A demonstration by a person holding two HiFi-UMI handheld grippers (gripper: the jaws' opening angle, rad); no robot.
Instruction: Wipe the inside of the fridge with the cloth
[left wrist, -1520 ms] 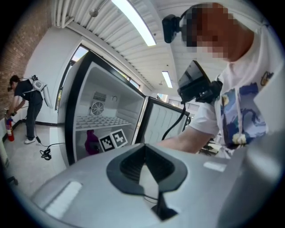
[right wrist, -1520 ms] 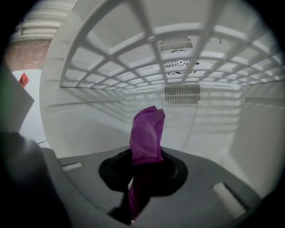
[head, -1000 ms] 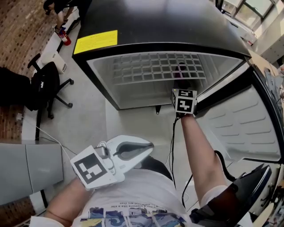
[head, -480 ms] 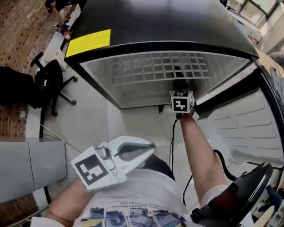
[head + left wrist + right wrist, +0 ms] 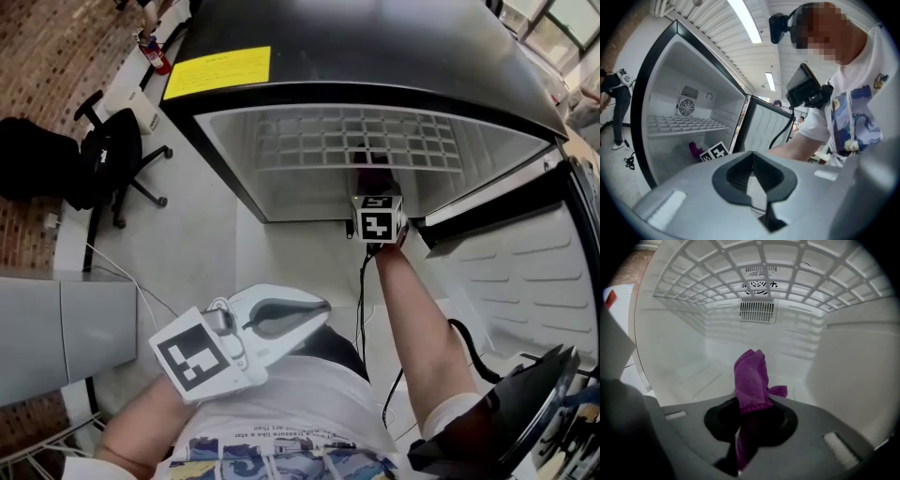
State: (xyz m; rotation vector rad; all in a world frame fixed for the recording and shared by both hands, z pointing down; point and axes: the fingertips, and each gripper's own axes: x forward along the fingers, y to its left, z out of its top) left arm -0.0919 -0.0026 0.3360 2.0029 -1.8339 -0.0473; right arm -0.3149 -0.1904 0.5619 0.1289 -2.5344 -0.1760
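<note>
The black fridge (image 5: 375,47) stands open, its inside white, with a wire shelf (image 5: 356,141) across it. My right gripper (image 5: 749,420) is shut on a purple cloth (image 5: 751,376) and reaches in under the shelf, above the fridge floor (image 5: 693,376). In the head view its marker cube (image 5: 378,220) sits at the fridge's front edge, and the cloth (image 5: 375,178) shows through the shelf. My left gripper (image 5: 314,309) is shut on nothing and held close to my body, outside the fridge. The left gripper view shows the fridge (image 5: 661,84) from the side, with the cloth (image 5: 695,150) inside.
The fridge door (image 5: 534,272) hangs open at the right. A vent grille (image 5: 758,311) sits on the back wall. A black office chair (image 5: 103,155) and a grey cabinet (image 5: 56,328) stand at the left. A cable (image 5: 361,300) runs along my right arm.
The head view has swung, so the fridge sits further right in frame. My right gripper with the cloth has shifted slightly under the shelf. The left gripper has not moved.
</note>
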